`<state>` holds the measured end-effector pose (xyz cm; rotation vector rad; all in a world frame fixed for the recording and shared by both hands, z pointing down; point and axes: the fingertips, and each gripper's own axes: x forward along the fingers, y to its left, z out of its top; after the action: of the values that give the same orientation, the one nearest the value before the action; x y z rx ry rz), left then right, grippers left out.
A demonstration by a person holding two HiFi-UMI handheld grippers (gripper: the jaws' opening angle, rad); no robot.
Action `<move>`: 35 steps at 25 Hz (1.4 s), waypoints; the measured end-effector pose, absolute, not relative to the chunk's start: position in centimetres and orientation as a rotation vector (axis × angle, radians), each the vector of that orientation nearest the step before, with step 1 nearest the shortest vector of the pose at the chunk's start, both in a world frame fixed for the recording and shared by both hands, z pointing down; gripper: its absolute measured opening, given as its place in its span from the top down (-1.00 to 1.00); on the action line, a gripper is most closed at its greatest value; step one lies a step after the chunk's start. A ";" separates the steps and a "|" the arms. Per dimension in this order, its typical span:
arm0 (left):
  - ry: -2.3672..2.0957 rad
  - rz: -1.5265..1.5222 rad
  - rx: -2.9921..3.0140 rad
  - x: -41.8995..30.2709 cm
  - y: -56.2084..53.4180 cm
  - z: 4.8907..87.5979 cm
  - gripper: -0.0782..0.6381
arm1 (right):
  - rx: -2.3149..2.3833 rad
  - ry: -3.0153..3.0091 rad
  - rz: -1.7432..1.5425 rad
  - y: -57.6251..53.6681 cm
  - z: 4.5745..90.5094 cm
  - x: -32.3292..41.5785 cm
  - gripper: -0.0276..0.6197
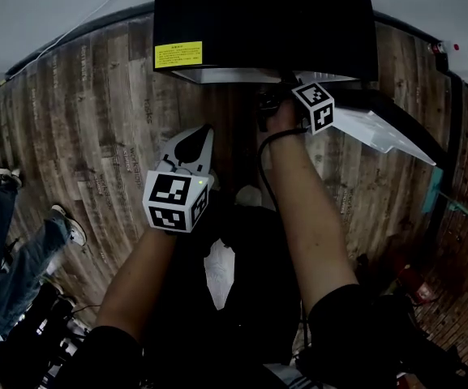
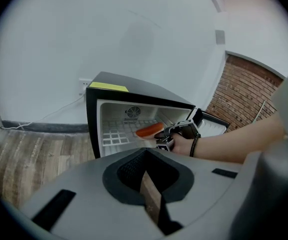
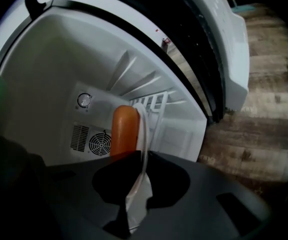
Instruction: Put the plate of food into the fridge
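Note:
A black mini fridge (image 1: 258, 23) stands on the wooden floor with its door (image 1: 379, 128) swung open to the right. My right gripper (image 1: 272, 102) reaches into the white interior, shut on the rim of a white plate (image 3: 144, 134) carrying an orange sausage (image 3: 125, 129). In the right gripper view the plate is edge-on between the jaws of that right gripper (image 3: 134, 194). The left gripper view shows the sausage (image 2: 148, 130) over the wire shelf (image 2: 116, 134), with the right gripper (image 2: 171, 134) beside it. My left gripper (image 1: 193, 146) hangs before the fridge, shut and holding nothing.
The fridge's back wall has a fan vent (image 3: 100, 143) and a dial (image 3: 84, 100). A person's legs (image 1: 23, 258) stand at the far left on the wooden floor (image 1: 96, 120). A brick wall (image 2: 243, 94) rises behind the door, a white wall (image 2: 134, 34) behind the fridge.

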<state>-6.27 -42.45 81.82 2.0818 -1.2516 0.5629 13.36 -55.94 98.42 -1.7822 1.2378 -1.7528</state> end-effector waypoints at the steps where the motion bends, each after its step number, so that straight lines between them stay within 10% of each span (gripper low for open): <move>1: -1.245 0.566 2.081 -6.2 -42.2 82.0 0.79 | -1.814 1.273 -1.734 -56.0 98.3 13.4 0.78; 10: -1.220 0.583 2.081 -5.8 -41.8 82.3 0.79 | -2.148 1.411 -1.549 -55.3 98.2 15.2 0.21; 12: -1.223 0.577 2.082 -5.6 -42.1 82.1 0.79 | -2.103 1.381 -1.567 -54.5 97.7 15.5 0.29; 14: -1.220 0.571 2.078 -5.4 -42.3 81.5 0.79 | -2.015 1.401 -1.628 -52.7 96.5 14.7 0.86; 35: -1.233 0.484 2.172 1.9 -41.3 55.0 0.79 | -2.121 2.449 -0.829 -37.8 54.3 13.6 0.88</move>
<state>1.87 -41.35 54.99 2.1721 -1.2329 0.4841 13.59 -37.83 54.34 -2.1209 2.4487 -0.8292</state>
